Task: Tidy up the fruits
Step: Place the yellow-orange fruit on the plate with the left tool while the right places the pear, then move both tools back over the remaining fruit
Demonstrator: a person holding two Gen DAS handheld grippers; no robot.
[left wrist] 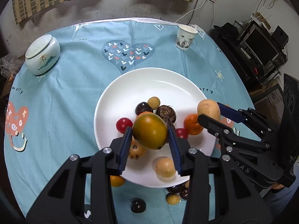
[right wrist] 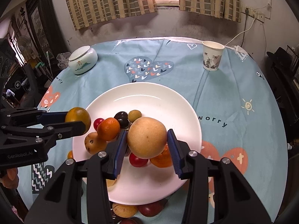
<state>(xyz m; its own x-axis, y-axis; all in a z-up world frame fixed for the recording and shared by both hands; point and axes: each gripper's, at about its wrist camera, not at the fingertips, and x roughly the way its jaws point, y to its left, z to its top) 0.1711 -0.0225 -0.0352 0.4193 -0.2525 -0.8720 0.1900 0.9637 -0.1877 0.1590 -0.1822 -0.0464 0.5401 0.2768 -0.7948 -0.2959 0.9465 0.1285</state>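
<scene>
Above the white plate [left wrist: 149, 82], the left hand-held gripper [left wrist: 150, 133] grips a green-orange fruit [left wrist: 149, 132]; the right hand-held gripper [right wrist: 147, 140] clamps a tan round fruit [right wrist: 146, 137].

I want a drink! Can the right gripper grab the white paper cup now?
Probably not yet. The right gripper is already shut on a round tan fruit, over the white plate. The white paper cup stands unblocked at the far edge.
</scene>
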